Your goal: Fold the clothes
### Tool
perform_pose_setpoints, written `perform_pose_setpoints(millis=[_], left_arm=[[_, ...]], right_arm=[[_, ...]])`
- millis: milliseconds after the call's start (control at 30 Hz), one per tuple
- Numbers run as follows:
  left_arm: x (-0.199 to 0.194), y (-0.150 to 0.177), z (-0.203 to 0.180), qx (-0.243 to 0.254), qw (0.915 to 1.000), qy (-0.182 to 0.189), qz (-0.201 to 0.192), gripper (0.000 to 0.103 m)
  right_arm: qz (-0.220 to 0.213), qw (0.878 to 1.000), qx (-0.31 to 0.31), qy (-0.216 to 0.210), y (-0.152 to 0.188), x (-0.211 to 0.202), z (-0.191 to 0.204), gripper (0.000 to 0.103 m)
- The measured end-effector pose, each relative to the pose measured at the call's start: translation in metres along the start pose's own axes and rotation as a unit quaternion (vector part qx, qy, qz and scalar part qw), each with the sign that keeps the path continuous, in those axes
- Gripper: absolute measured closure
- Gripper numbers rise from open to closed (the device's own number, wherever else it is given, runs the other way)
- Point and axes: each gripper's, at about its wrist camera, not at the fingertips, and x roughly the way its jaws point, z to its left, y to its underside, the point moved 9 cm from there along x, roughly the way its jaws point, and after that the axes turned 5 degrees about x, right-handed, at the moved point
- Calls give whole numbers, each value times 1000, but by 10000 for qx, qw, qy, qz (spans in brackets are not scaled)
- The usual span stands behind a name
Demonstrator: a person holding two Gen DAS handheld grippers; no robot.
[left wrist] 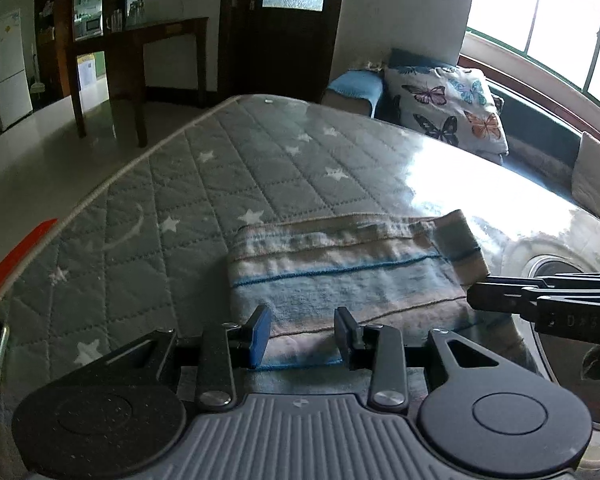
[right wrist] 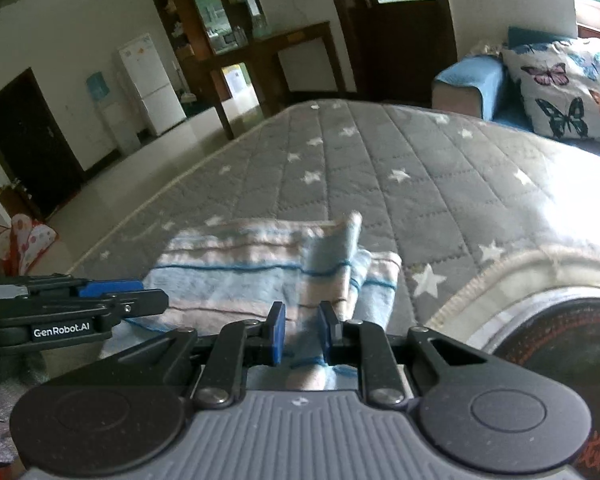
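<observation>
A folded striped towel [left wrist: 340,272], pale blue and beige with thin blue lines, lies on the grey star-quilted pad [left wrist: 204,184]. One flap at its right end is turned up [left wrist: 460,240]. My left gripper [left wrist: 302,334] is open, its jaws over the towel's near edge. My right gripper [right wrist: 300,332] is open, with the near right edge of the towel [right wrist: 260,272] between its jaws; whether it touches is unclear. The right gripper also shows in the left wrist view [left wrist: 476,294], and the left gripper shows in the right wrist view [right wrist: 148,294].
The pad covers a table whose left edge [left wrist: 100,192] drops to a pale floor. A sofa with a butterfly cushion [left wrist: 448,108] stands behind it. A dark wooden desk [left wrist: 140,52] and a white fridge [left wrist: 8,68] are far left. A round metal rim [left wrist: 548,268] lies at the right.
</observation>
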Motion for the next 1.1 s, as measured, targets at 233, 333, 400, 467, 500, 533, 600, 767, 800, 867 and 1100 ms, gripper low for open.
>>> perform_pose_setpoints(millis=[233, 333, 400, 467, 500, 533, 600, 767, 800, 867, 1100], left_arm=[[-3, -1, -1, -26, 10000, 27, -7, 63], [-4, -1, 0, -55, 10000, 7, 5, 60], [-5, -1, 1, -68, 10000, 10, 9, 60], [-6, -1, 1, -73, 10000, 0, 7, 55], [-6, -1, 1, -79, 10000, -9, 10, 54], [-7, -1, 1, -84, 10000, -15, 13, 51], [-10, 1, 1, -80, 10000, -16, 9, 48], [-18, 8, 0, -75, 10000, -24, 11, 33], [-20, 10, 0, -74, 10000, -23, 8, 32], [-24, 14, -1, -70, 10000, -18, 7, 27], [-40, 26, -3, -53, 10000, -36, -46, 16]], right_arm=[[-12, 10000, -89, 34, 2, -4, 7, 85], [5, 9999, -97, 68, 3, -4, 9, 85], [0, 9999, -104, 71, 4, -6, 10, 85], [-1, 9999, -126, 87, 5, -7, 11, 85], [-2, 9999, -134, 98, 4, -7, 10, 84], [-1, 9999, -136, 107, 4, -8, 10, 84], [-2, 9999, -134, 108, 4, -9, 11, 71], [-23, 9993, -346, 170, 10, -18, 20, 68], [-20, 9991, -390, 173, 12, -20, 22, 68], [-19, 9986, -490, 182, 18, -24, 26, 68], [-32, 9960, -867, 207, 37, -42, 39, 68]])
